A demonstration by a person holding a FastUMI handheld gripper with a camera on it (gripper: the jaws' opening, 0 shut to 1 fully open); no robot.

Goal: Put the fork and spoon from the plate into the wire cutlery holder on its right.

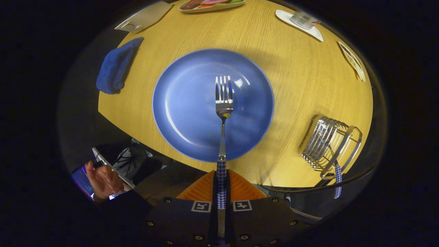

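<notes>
My gripper (221, 187) is shut on the checked handle of a fork (223, 103). The fork points straight ahead and is held above the blue plate (185, 103), which lies on the round wooden table. The wire cutlery holder (325, 142) stands to the right of the plate, near the table's edge. A second checked handle (338, 181), probably the spoon's, sticks out of the holder toward me.
A blue cloth (115, 67) lies left of the plate. At the far side are a plate of food (211, 4), a white coaster with a glass (301, 20) and a folded card (144, 17). A person's hand (104, 180) holds a phone below the table's near edge.
</notes>
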